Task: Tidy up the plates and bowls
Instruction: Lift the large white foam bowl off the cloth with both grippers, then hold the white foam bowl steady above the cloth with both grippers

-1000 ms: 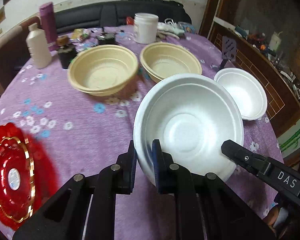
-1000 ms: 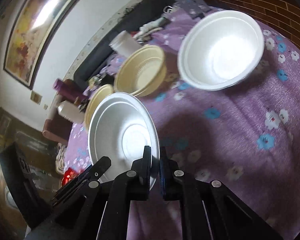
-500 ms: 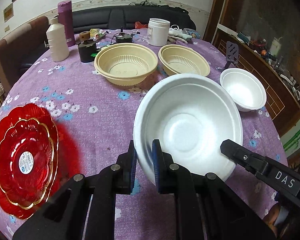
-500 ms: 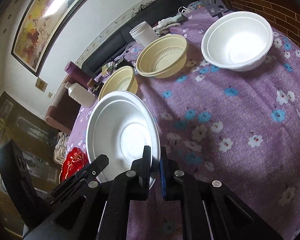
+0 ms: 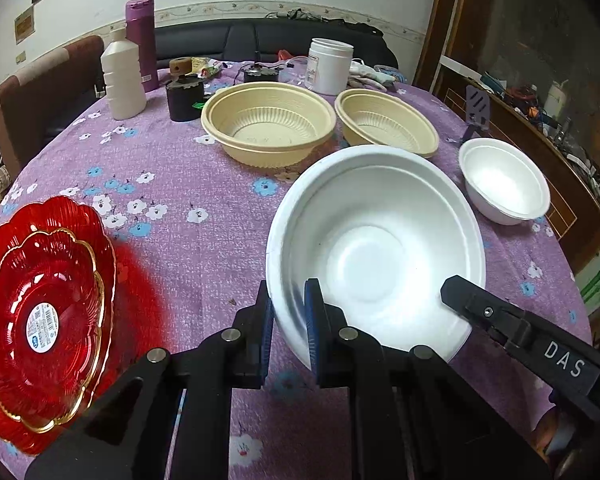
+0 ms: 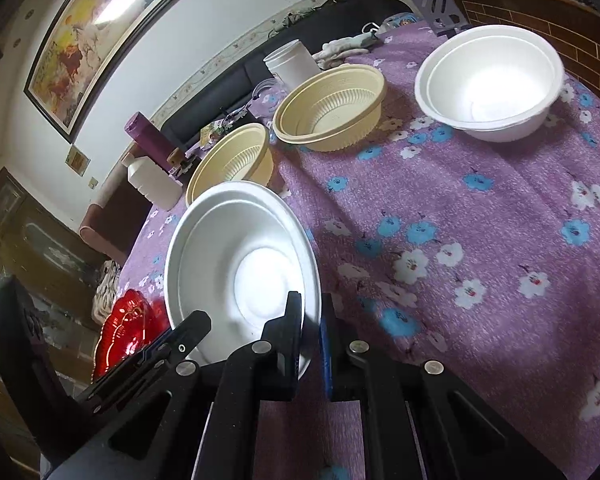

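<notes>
Since a second ago my view has swung: both red plates [image 5: 40, 320] now show fully at 9 o'clock. My left tool [image 5: 288, 320] and right tool [image 6: 310, 328] each pinch the large white foam bowl [image 5: 376, 248] rim above the worktop [image 5: 188, 248]. Two white bowls, two beige bowls [image 5: 268, 128].

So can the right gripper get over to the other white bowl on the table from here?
Probably not yet: the right gripper is shut on the held white bowl's rim, as is the left gripper. The bare tablecloth leaves the way to the other white bowl open.
</notes>
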A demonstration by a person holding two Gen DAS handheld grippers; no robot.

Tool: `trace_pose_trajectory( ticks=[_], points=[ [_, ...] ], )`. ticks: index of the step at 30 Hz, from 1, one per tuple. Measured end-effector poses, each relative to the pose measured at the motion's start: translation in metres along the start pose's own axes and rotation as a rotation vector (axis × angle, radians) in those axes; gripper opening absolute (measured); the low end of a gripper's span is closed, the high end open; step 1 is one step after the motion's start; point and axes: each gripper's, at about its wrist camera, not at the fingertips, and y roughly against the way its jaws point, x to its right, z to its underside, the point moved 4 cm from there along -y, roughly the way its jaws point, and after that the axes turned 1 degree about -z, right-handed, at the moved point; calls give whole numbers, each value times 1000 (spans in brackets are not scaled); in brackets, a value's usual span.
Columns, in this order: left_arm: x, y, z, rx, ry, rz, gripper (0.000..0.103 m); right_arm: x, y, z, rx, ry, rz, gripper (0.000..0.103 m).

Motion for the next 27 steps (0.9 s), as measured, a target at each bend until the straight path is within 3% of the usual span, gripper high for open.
trace_pose_trajectory(
  ticks=[14,27],
  points=[
    [-6,-12,1,39,17,-12,13,8,-19,-1,60,-6,-72,8],
    [-4,-8,2,80,-6,-32,13,5,-15,0,100,18,-77,8]
  ],
)
